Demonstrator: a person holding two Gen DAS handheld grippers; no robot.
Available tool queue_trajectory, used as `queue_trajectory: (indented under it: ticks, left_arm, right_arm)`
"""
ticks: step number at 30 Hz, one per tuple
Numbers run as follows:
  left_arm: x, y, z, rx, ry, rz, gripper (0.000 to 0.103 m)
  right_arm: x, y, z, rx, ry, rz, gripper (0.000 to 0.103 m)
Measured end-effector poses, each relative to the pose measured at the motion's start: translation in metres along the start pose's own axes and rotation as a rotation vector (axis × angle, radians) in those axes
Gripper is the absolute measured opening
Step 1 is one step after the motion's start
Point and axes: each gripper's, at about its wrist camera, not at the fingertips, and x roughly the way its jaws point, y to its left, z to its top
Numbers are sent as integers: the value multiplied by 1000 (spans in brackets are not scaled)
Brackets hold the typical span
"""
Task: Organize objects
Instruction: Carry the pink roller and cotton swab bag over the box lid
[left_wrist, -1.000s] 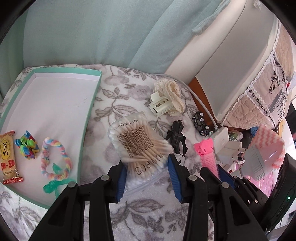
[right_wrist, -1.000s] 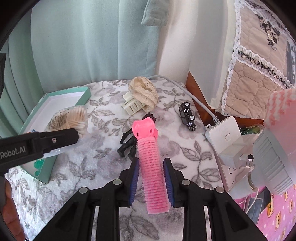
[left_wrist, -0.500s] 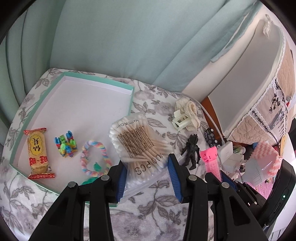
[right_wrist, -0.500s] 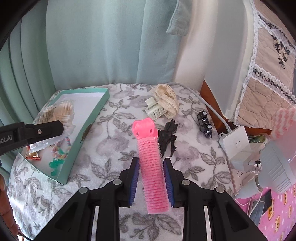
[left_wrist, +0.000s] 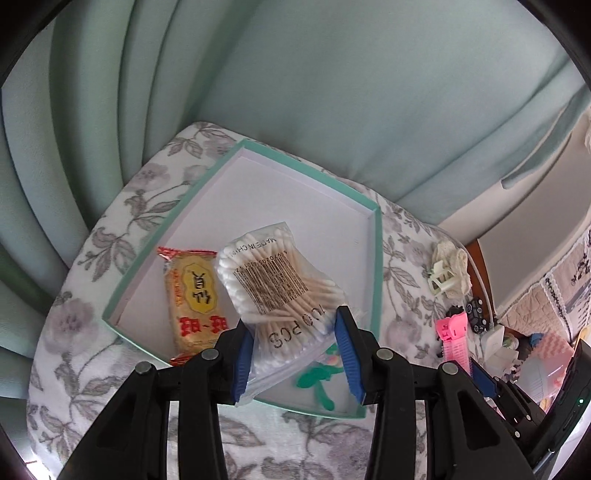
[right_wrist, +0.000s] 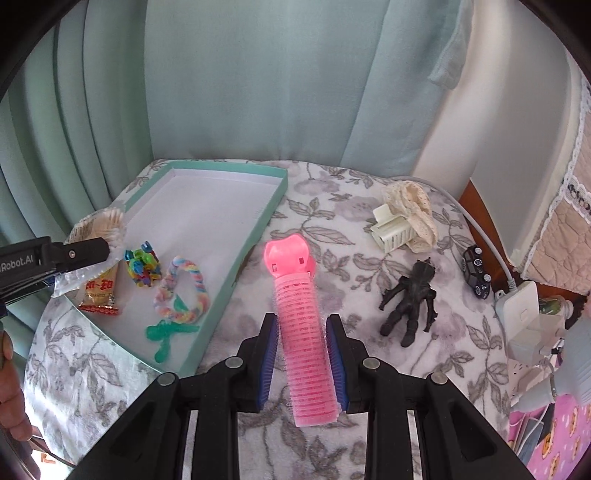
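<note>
The left gripper (left_wrist: 293, 354) is holding a clear bag of cotton swabs (left_wrist: 280, 291) between its fingers, hovering over the near part of the shallow teal-rimmed box (right_wrist: 258, 218), while the right gripper (right_wrist: 301, 363) is clamping a pink hair roller (right_wrist: 301, 332) above the floral-covered worktop (right_wrist: 332, 258), just right of the box. Four things are already lying inside the box: a snack packet (left_wrist: 194, 299), a multicoloured block toy (right_wrist: 142, 267), a pastel braided hair tie (right_wrist: 184, 291) and a green plastic piece (right_wrist: 168, 332). The far half of the box is bare, so there is room for more. The swabs and roller appear to be next in, neither yet released. Left out on the worktop are a cream claw clip (right_wrist: 393, 227) touching a lace scrunchie (right_wrist: 415, 210), a black figurine (right_wrist: 412, 306) and a small dark toy car (right_wrist: 476, 271) near the right edge, beside a white power strip (right_wrist: 524, 314). Judging by this, the sorting is roughly halfway done.
</note>
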Motion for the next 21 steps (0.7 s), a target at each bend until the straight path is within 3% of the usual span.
queue_trajectory:
  ticks: [10,21]
  left_arm:
    - [-6,46,11,-75,-25,24,44]
    - [16,40,18,-23,2,0,44]
  right_arm:
    - [12,42,24,-49,0,60,29]
    - [39,69,49,-72,18,112,29]
